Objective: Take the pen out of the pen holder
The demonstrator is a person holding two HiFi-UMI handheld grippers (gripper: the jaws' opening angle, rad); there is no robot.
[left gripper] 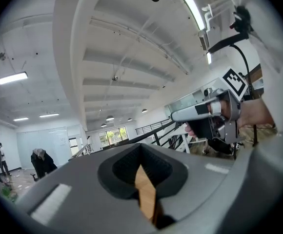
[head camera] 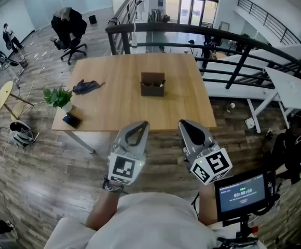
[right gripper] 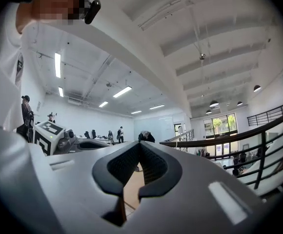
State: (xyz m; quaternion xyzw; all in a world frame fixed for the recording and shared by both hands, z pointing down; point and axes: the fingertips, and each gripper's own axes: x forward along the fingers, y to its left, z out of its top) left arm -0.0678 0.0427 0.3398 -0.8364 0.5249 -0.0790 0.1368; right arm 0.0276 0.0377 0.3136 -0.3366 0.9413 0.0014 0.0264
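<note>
A brown pen holder [head camera: 153,84] stands upright near the middle of the wooden table [head camera: 119,110]. Something pale shows at its right side, but I cannot make out a pen at this size. Both grippers are held level close to the person's body, short of the table's near edge and well apart from the holder. My left gripper [head camera: 140,126] is shut with nothing in it; its jaws [left gripper: 140,149] meet over a sliver of table. My right gripper [head camera: 187,125] is shut and empty as well, its jaws closed [right gripper: 139,149].
On the table's left side lie a small green plant [head camera: 58,97], a dark blue cloth-like thing [head camera: 86,86] and a flat black object [head camera: 71,120]. A black railing [head camera: 233,38] and white desks [head camera: 290,87] are to the right. A small screen [head camera: 242,193] sits at lower right.
</note>
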